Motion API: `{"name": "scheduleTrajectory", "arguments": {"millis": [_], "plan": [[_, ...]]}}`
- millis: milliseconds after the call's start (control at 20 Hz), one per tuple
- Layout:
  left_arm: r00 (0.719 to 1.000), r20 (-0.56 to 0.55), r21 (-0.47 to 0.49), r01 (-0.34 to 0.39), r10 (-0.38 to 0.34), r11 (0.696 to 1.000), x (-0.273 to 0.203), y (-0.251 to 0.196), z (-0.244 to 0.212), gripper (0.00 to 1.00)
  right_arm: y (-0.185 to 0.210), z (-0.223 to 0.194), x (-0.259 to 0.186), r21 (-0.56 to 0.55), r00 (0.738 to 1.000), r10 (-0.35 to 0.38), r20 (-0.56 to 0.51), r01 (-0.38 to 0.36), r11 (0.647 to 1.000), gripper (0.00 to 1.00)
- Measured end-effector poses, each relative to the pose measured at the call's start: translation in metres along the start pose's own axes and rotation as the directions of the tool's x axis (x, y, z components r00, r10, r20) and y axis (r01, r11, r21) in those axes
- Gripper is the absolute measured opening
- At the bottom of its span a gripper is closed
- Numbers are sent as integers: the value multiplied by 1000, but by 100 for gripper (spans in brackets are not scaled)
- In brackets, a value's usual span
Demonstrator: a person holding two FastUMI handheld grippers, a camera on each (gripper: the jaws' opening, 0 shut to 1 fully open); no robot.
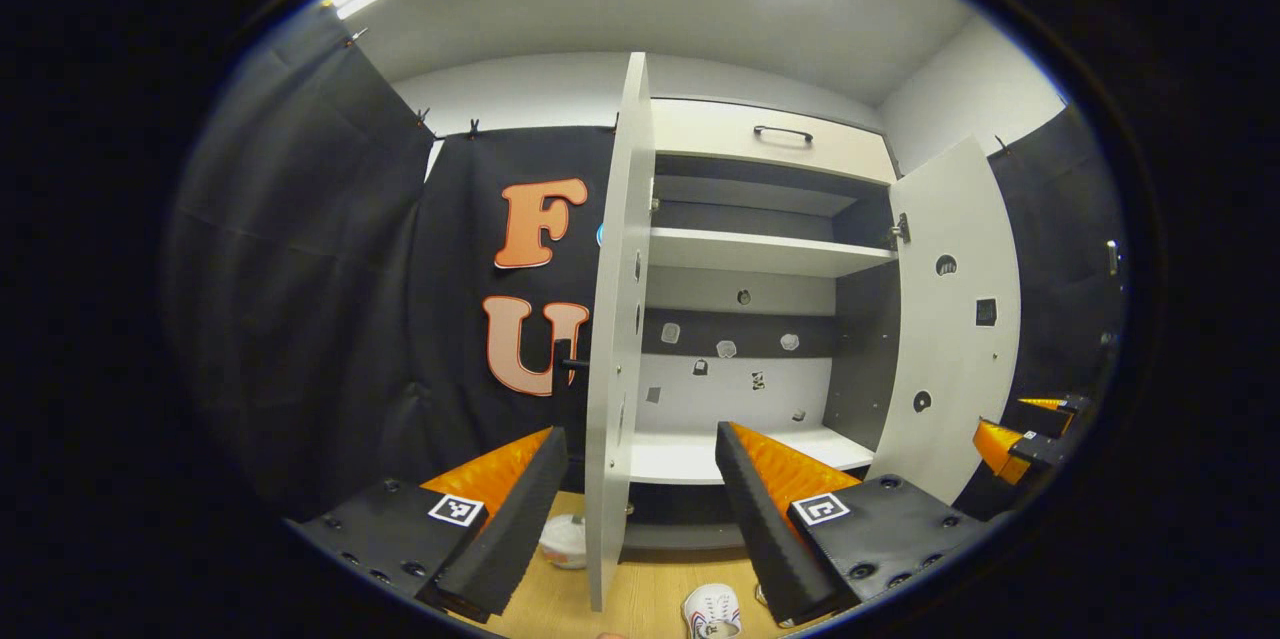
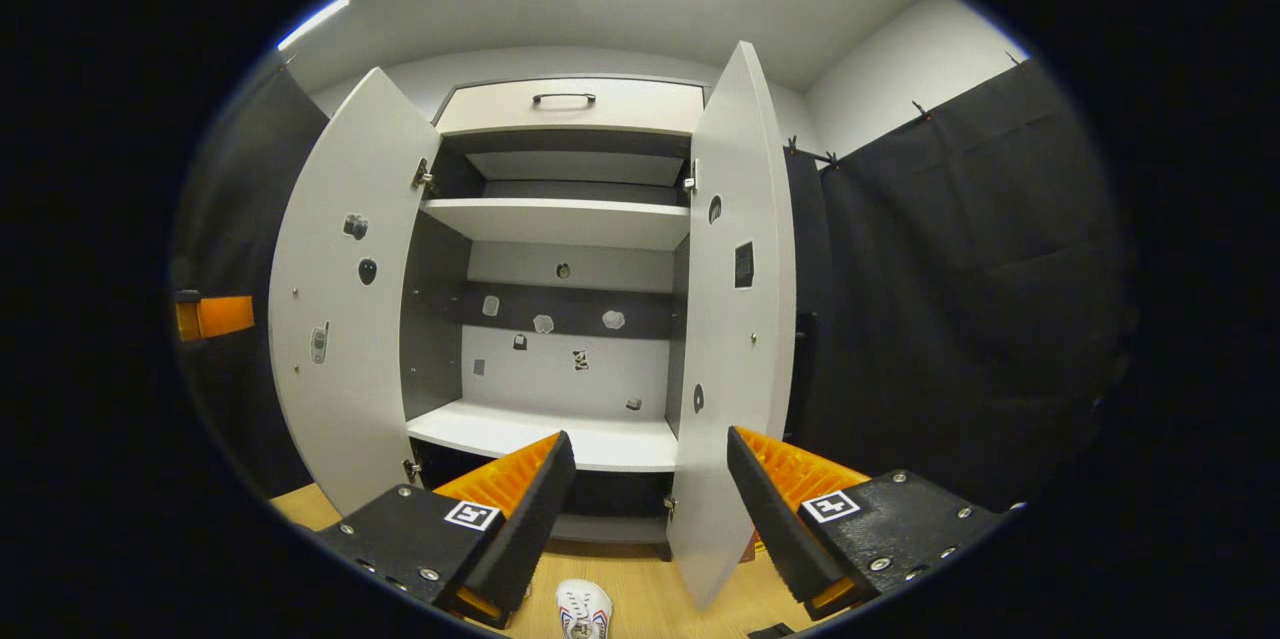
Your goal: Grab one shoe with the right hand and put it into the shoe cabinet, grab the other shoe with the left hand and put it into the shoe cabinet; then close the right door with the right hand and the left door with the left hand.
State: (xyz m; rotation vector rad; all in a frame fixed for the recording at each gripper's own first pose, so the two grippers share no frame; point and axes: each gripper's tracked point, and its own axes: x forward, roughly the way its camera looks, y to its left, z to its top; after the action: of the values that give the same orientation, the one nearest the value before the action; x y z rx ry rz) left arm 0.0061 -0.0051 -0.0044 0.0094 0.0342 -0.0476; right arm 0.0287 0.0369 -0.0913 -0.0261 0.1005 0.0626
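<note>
My left gripper (image 1: 635, 494) sits closest in the left gripper view, its fingers spread wide with nothing between them; in the right gripper view my right gripper (image 2: 650, 499) is the same, spread and empty. Beyond them stands the shoe cabinet (image 2: 570, 214), the largest thing here, both doors swung open. The left door (image 1: 618, 339) comes edge-on toward me in the left gripper view, and the right door (image 2: 728, 319) hangs open just ahead of my right fingers. Inside, the bottom shelf (image 2: 540, 434) looks bare, and so does the shelf above it.

The shoes are not in yet. On the wooden floor (image 2: 650, 599), in front of the cabinet's lower edge, I see one white shoe (image 2: 584, 609) lying below and between my right fingers. In the left gripper view there is a white shoe (image 1: 712, 611) near the foot of the left door, and another white shape (image 1: 566, 539) on the far side of that door, too small to be sure of.

I judge this to be the very first step. Next I need to drop the right gripper down to the floor, straddle a shoe with the spread fingers and pinch it.
</note>
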Motion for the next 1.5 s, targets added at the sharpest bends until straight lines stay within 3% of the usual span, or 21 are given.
{"name": "scheduleTrajectory", "arguments": {"millis": [300, 450, 700, 900, 1050, 1350, 1500], "plan": [[1000, -15, 2, -16, 16, 1000, 0, 2, 0, 96, 19, -112, 15, 2, 987, 26, -161, -26, 1000, 94], [999, -21, 4, -35, 35, 999, 0, 3, 0, 96, 25, -190, 21, -43, 960, 24, -281, -37, 998, 94], [996, -32, 38, -84, 85, 996, 1, 7, -3, 96, 35, -306, 15, -37, 876, 39, -481, -65, 997, 94], [993, -51, 61, -107, 110, 992, 2, 8, -9, 96, 38, -375, 6, -4, 802, 44, -596, -57, 998, 92], [990, -66, 67, -121, 125, 990, -4, 13, -11, 96, 42, -413, 1, 28, 750, 54, -659, -47, 999, 79], [983, -102, 83, -144, 152, 986, -5, 23, -24, 96, 52, -462, -5, 60, 656, 89, -750, -68, 996, 64], [978, -124, 89, -157, 167, 984, -7, 25, -28, 96, 54, -470, -1, 85, 640, 96, -762, -49, 995, 51]]}}
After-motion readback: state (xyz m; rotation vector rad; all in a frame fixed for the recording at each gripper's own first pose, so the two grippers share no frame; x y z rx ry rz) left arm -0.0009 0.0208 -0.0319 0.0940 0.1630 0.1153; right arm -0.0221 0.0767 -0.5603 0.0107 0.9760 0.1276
